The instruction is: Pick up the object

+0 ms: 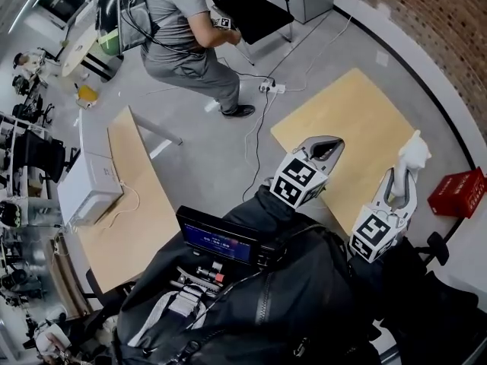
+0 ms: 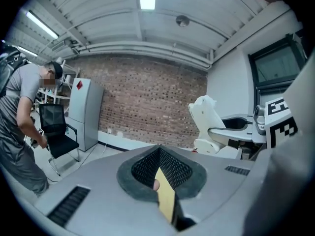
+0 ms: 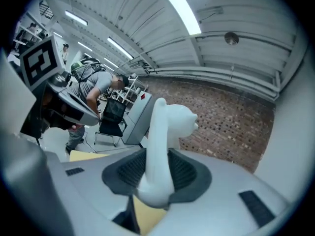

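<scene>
The object is a white animal-shaped figurine (image 1: 412,153). It stands upright between the jaws of my right gripper (image 1: 401,179), which is shut on its lower part, lifted above the right edge of a light wooden table (image 1: 358,112). In the right gripper view the figurine (image 3: 165,132) rises out of the dark pads of the right gripper (image 3: 160,168) and hides most of the gap. My left gripper (image 1: 329,147) hovers over the table's near side, its jaw tips meeting with nothing between them. The left gripper view shows the left gripper (image 2: 160,154) and the figurine (image 2: 206,117) off to its right.
A red crate (image 1: 456,192) sits on the floor to the right. A second wooden table (image 1: 137,204) at the left carries a white box (image 1: 87,181). A person (image 1: 190,29) bends by a black chair (image 1: 255,6) at the back, with cables and a power strip (image 1: 270,88) on the floor.
</scene>
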Available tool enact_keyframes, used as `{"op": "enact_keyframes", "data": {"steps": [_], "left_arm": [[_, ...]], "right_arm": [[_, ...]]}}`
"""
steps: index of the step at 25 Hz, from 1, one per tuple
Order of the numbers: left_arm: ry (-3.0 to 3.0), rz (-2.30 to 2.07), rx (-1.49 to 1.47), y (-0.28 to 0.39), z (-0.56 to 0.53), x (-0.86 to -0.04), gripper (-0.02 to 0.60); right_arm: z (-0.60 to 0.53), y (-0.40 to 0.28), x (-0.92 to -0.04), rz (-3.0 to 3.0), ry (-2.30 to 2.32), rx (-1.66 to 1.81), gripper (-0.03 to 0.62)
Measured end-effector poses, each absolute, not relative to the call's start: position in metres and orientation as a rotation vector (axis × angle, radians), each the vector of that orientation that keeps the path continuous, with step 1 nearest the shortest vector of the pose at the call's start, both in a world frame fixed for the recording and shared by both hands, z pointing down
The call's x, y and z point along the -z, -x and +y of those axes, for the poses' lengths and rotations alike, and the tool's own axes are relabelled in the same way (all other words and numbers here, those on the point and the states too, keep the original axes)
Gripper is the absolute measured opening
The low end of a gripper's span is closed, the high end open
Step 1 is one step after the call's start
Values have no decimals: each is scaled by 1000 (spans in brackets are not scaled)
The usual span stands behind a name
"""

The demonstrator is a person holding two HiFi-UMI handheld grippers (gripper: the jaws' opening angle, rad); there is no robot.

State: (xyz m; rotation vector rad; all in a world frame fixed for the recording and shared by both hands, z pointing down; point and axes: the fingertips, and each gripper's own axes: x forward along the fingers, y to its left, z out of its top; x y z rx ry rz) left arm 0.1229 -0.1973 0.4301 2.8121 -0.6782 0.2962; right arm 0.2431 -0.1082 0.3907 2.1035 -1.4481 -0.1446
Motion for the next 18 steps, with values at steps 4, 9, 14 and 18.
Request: {"op": "enact_keyframes", "data": {"steps": [4,9,14,18], "left_arm": [[-2830,-675,-263,-125,-200,-420,0],[-2870,-705,-231,-125,-210,-408,0],[-2899,-709,-210,-128,-214,-399,0],[-2905,-707,-205,-130,-215,-397,0]], "right_arm": [[-111,-238,-376,-1499,-2142,150,146],[-119,-235,-369,-1535,-2171,163,146],[-127,-234,-364,-1576,-2200,158,146],[-131,-233,-362,-1610,-2212,153,146]]}}
